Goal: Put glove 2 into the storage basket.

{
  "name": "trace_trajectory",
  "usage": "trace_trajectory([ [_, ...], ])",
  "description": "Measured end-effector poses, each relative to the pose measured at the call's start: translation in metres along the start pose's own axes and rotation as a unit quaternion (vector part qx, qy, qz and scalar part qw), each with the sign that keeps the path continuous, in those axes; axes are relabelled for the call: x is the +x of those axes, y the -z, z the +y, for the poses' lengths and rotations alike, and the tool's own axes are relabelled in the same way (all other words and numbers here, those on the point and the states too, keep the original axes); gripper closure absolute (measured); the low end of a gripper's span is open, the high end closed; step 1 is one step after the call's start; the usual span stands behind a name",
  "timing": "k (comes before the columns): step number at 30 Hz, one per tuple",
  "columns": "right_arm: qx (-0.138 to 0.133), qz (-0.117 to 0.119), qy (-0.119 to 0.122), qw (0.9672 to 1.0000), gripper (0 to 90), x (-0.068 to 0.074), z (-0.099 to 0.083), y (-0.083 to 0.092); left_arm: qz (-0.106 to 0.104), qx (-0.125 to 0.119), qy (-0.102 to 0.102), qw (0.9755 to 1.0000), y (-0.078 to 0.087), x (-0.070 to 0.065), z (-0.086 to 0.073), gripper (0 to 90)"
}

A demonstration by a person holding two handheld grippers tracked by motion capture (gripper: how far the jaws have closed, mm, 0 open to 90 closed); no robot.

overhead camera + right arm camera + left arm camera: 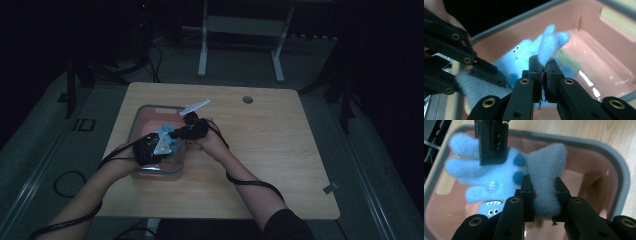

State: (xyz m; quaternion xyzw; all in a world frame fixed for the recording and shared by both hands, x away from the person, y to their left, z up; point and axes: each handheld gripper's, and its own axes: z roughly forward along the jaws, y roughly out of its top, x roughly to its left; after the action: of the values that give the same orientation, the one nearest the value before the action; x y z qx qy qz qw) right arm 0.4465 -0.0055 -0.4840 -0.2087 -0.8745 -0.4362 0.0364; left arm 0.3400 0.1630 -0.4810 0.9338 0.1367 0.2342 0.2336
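Observation:
A fuzzy blue glove (491,177) with a monster face hangs over a pink bin with a grey rim (621,170). My left gripper (545,187) is shut on the glove's grey cuff (546,167). My right gripper (546,66) is shut on a blue fingertip of the glove (524,58). In the high view both grippers meet above the bin (137,112), the left gripper (150,150) at its near side and the right gripper (192,127) at its right side, with the glove (166,132) stretched between them. The glove is stretched across the bin's inside (599,37).
The bin stands on the left part of a wooden table (260,150), which has a round cable hole (247,99) at the back. Something green (570,61) lies in the bin under the glove. A white frame (240,40) stands on the floor behind the table.

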Motion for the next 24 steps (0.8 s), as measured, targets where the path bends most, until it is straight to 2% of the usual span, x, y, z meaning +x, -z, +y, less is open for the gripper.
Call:
trace_trajectory([
  [8,0.021,-0.013,-0.013,0.9996,85.0,-0.008,-0.009,-0.01,-0.017,0.011,0.007,0.9998,-0.015,-0.001,-0.007,75.8],
  [12,0.026,-0.019,-0.011,0.9994,82.8,-0.007,-0.011,-0.013,-0.022,0.013,0.013,0.9996,-0.018,-0.002,-0.007,73.9],
  [16,0.026,-0.04,-0.008,0.9988,70.6,-0.008,-0.013,-0.012,-0.026,0.016,0.022,0.9993,-0.022,0.0,-0.008,69.8],
  [17,0.023,-0.044,-0.01,0.9987,68.9,-0.008,-0.013,-0.011,-0.026,0.017,0.023,0.9992,-0.023,-0.001,-0.008,69.5],
  [19,0.011,-0.045,-0.013,0.9989,58.3,-0.008,-0.013,-0.007,-0.03,0.02,0.026,0.999,-0.024,0.0,-0.009,65.0],
  [20,0.009,-0.047,-0.013,0.9988,57.1,-0.008,-0.012,-0.004,-0.032,0.021,0.029,0.9988,-0.023,0.001,-0.009,64.1],
  [22,0.004,-0.049,-0.01,0.9987,51.8,-0.007,-0.012,-0.001,-0.03,0.019,0.043,0.9984,-0.023,0.003,-0.01,58.8],
  [24,0.001,-0.047,-0.009,0.9988,47.2,-0.006,-0.012,0.003,-0.028,0.023,0.053,0.998,-0.022,0.005,-0.011,46.1],
])
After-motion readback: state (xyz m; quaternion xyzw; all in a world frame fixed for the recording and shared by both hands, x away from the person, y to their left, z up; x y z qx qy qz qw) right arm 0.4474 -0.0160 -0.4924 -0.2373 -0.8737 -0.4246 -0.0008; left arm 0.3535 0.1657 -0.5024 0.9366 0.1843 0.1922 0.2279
